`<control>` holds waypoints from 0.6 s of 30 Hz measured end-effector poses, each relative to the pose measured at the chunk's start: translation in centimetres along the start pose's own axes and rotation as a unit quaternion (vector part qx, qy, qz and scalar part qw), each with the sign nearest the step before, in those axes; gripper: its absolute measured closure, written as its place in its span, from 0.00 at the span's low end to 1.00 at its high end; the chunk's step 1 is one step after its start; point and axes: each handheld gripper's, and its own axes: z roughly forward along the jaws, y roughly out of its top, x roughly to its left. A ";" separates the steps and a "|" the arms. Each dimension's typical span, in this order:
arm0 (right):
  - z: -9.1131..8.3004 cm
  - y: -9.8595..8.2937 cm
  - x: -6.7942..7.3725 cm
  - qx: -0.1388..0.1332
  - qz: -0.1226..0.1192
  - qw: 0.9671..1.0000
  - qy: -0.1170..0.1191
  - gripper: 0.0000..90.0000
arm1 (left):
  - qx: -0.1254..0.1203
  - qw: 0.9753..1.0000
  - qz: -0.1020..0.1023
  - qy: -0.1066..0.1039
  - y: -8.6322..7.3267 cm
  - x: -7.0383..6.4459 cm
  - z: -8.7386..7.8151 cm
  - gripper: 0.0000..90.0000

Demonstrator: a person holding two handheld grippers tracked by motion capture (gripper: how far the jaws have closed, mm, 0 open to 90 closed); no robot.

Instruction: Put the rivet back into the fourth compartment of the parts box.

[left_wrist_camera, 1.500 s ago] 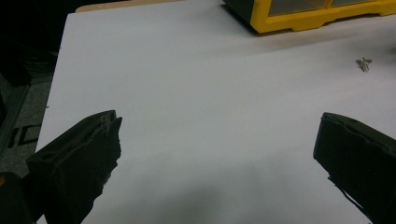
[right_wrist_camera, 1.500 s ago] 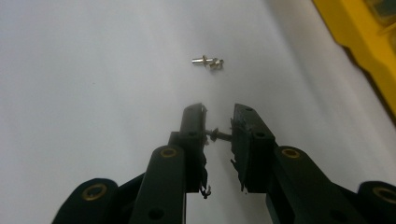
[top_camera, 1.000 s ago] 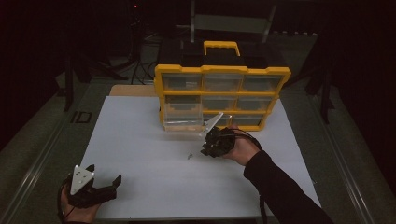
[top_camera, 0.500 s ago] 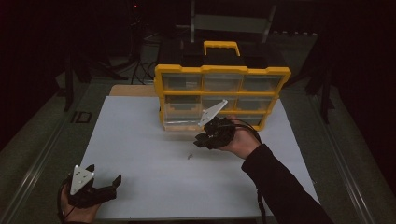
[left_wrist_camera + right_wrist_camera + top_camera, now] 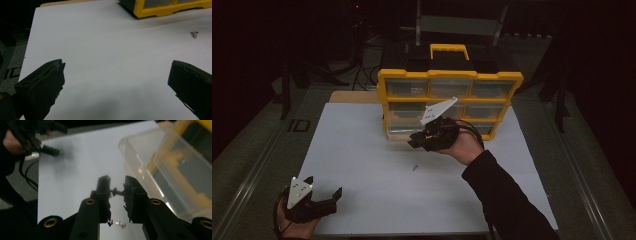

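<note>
Right gripper [image 5: 414, 142]: raised off the table in the high view, jaws pointing left and a little toward the person; grey three-cornered plate tilted up on top.
Right jaws: drawn close with a narrow gap, pinching a small screw [image 5: 116, 191] crosswise between the tips.
Right hand [image 5: 464, 145]: cupped beneath the gripper body, palm turned up, cable looped beside it.
Right forearm: dark sleeve, running in from the bottom right edge.
Left gripper [image 5: 323, 192]: low at the near left corner, jaws pointing right and away.
Left jaws: spread wide, nothing between them.
Left hand [image 5: 294, 225]: wrapped around the gripper body at the bottom edge.
</note>
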 end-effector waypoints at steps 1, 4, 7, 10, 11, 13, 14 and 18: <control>0.0 0.2 0.0 -0.006 0.002 1.000 -0.001 0.82 | 0.000 1.000 0.000 0.000 0.0 0.0 0.0 0.02; -0.1 0.7 0.0 -0.022 0.006 1.000 -0.009 0.83 | 0.000 1.000 -0.001 0.000 0.0 0.0 0.0 0.02; -0.2 1.1 -0.2 -0.032 0.009 0.999 -0.017 0.83 | -0.001 1.000 -0.001 0.000 0.0 0.0 0.0 0.02; -0.4 1.5 -0.6 -0.049 0.018 0.998 -0.033 0.83 | 0.000 1.000 -0.001 0.000 0.0 0.0 0.0 0.02; -0.4 1.5 -0.6 -0.049 0.018 0.998 -0.033 0.83 | 0.000 1.000 -0.001 0.000 0.0 0.0 0.0 0.02; -0.5 1.8 -0.9 -0.054 0.024 0.997 -0.045 0.83 | 0.000 1.000 -0.001 0.000 0.0 0.0 0.0 0.02; -0.5 1.9 -1.1 -0.054 0.027 0.997 -0.051 0.83 | 0.000 1.000 -0.001 0.000 0.0 0.0 0.0 0.02; -0.4 2.0 -1.4 -0.050 0.037 0.996 -0.070 0.83 | 0.000 1.000 0.000 0.000 0.0 0.0 0.0 0.02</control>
